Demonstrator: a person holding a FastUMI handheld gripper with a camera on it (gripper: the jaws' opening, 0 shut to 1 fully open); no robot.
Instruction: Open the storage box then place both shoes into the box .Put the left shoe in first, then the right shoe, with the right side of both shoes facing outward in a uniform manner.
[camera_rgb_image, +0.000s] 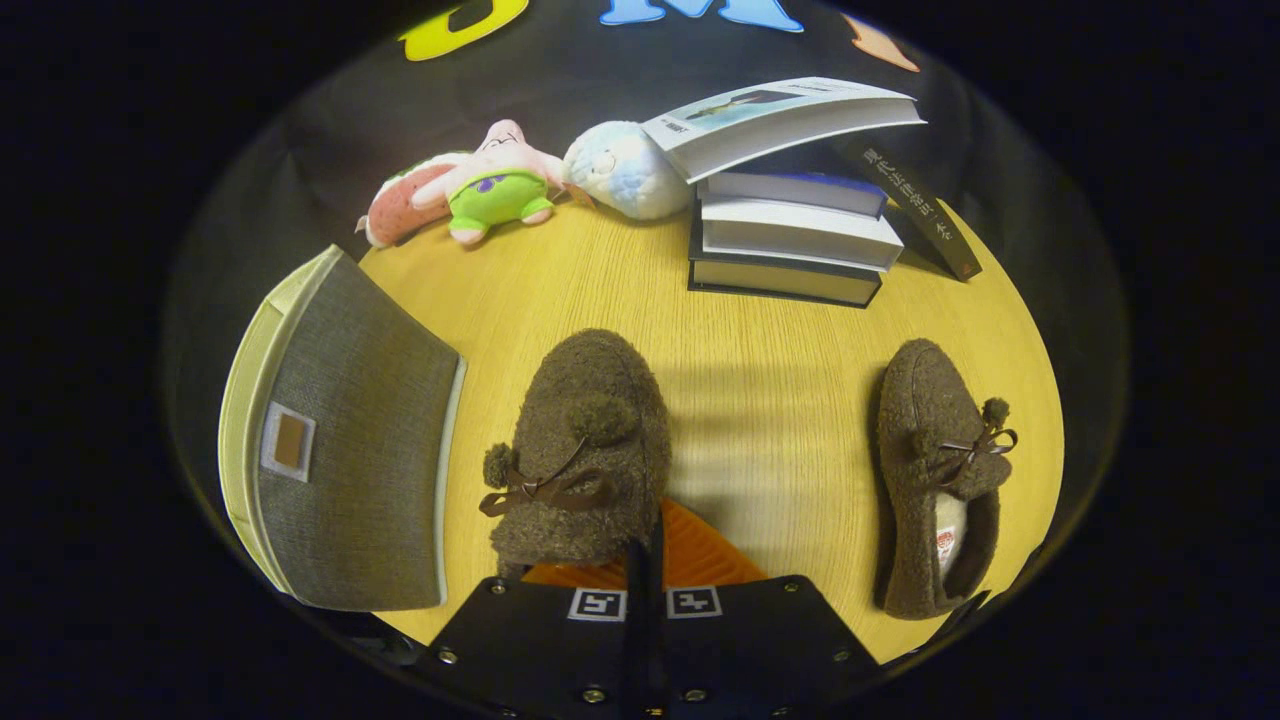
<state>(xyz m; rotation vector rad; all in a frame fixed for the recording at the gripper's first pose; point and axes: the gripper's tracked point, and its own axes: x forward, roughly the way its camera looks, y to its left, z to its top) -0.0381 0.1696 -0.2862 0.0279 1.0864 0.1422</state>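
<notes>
Two brown shoes (585, 450) apart on yellow wooden table (770, 400), hand-held gripper (645, 560) pinching one.

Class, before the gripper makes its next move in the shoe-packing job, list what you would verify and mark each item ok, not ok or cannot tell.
1. Storage box open: not ok; its grey lid looks closed.
2. Gripper free to work the lid: not ok; its fingers are closed at the heel of the near shoe.
3. Firm hold on that shoe: cannot tell; the contact is hidden.
4. Second shoe within easy reach: ok; it lies alone on the table, beside the fingers.
5. Which shoe is left: cannot tell for sure.
6. Books and plush toys out of the way: ok; they sit well beyond both shoes.
</notes>
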